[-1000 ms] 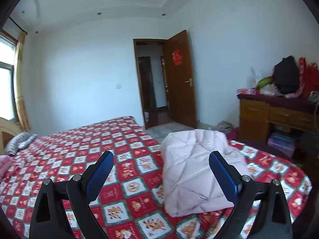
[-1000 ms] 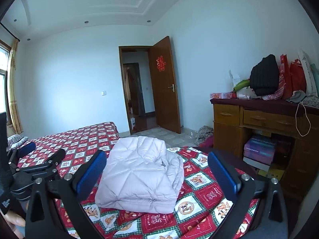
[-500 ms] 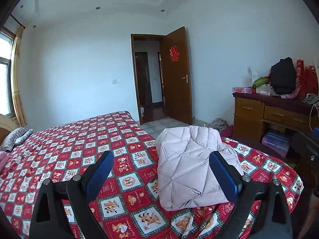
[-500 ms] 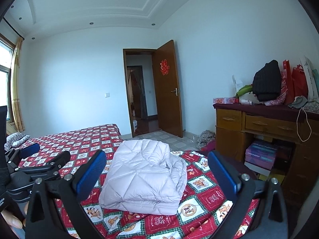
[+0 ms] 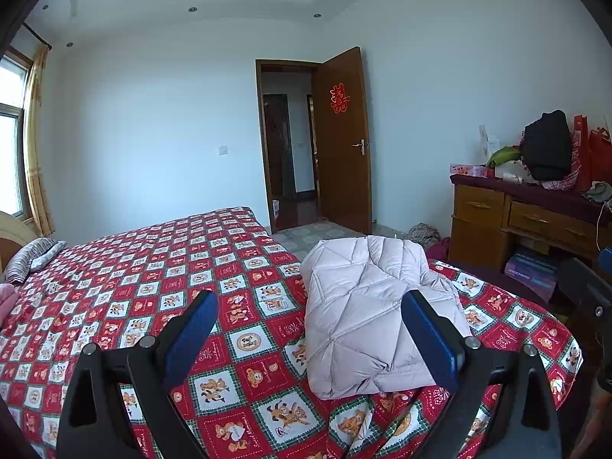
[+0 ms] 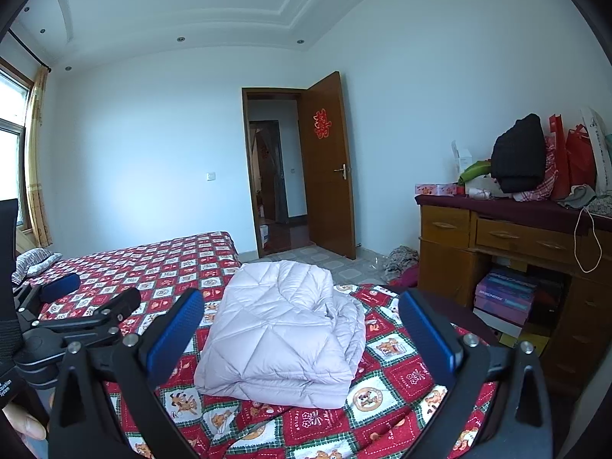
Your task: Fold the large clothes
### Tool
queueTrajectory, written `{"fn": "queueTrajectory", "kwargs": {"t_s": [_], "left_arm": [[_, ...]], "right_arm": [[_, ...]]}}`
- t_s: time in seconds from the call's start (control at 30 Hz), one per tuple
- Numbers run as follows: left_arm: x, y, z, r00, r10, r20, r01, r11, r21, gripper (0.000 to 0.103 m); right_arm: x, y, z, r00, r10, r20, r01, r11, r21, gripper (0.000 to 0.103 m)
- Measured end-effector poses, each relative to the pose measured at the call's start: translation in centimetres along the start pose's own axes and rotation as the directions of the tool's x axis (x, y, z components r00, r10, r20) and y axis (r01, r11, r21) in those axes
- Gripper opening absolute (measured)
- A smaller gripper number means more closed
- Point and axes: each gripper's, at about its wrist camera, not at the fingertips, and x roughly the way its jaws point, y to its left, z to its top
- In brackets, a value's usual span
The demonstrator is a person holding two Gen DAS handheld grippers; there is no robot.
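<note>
A pale pink quilted down jacket [image 5: 367,306] lies folded in a thick bundle on the near corner of a bed with a red cartoon-patterned cover [image 5: 160,279]. It also shows in the right wrist view [image 6: 283,329]. My left gripper [image 5: 310,329] is open and empty, held above the bed in front of the jacket, not touching it. My right gripper [image 6: 300,325] is open and empty, also held back from the jacket. The left gripper shows at the left edge of the right wrist view [image 6: 88,298].
A wooden desk [image 6: 512,241] piled with bags and clothes stands at the right, with boxes [image 6: 505,298] under it. An open brown door [image 6: 329,168] is behind the bed. A striped pillow [image 5: 30,256] lies at the far left. Clothes lie on the floor [image 6: 401,258].
Both grippers have drawn back and up from the folded jacket, so it looks smaller and lower. Both stay open. The jacket has not moved.
</note>
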Motion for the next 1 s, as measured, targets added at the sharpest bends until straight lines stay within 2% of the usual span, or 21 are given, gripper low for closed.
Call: {"fn": "queueTrajectory", "kwargs": {"t_s": [1.0], "left_arm": [[0.2,0.28,-0.32,1.0,0.007,-0.006,-0.007,1.0,-0.006,0.097]], "right_arm": [[0.43,-0.36,0.0,1.0,0.012,-0.012,-0.011,1.0,0.01,0.103]]}}
